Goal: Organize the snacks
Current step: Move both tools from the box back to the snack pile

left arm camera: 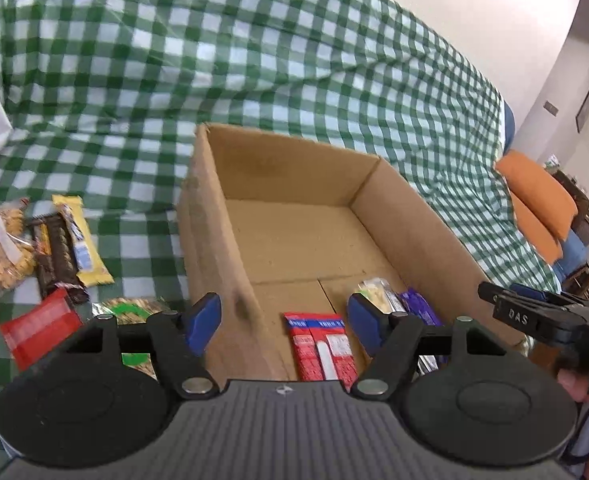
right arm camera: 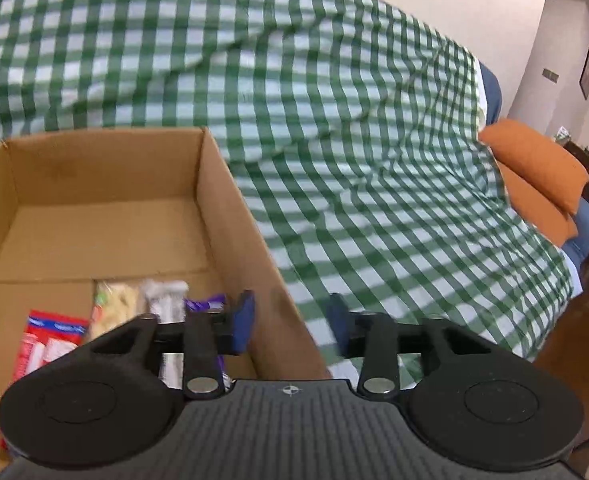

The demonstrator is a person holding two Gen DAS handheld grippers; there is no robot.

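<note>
Cardboard box (left arm camera: 294,236) holds four packets already, more lie loose on the checked cloth (left arm camera: 254,60) left of it, both my left claw (left arm camera: 284,322) and right claw (right arm camera: 290,322) gape empty; I'd pinch that light, crinkly red packet (left arm camera: 40,326) mid-body.

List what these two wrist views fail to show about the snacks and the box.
- Near ends of the red packets, left wrist view: hidden behind the left tongs body.
- Purple packet, right wrist view: mostly covered by the right tongs.
- Green-labelled packet, left wrist view: partly behind the tongs.
- Printing on every wrapper: too blurred to read.
- Cardboard box near wall: hidden in both views.
</note>
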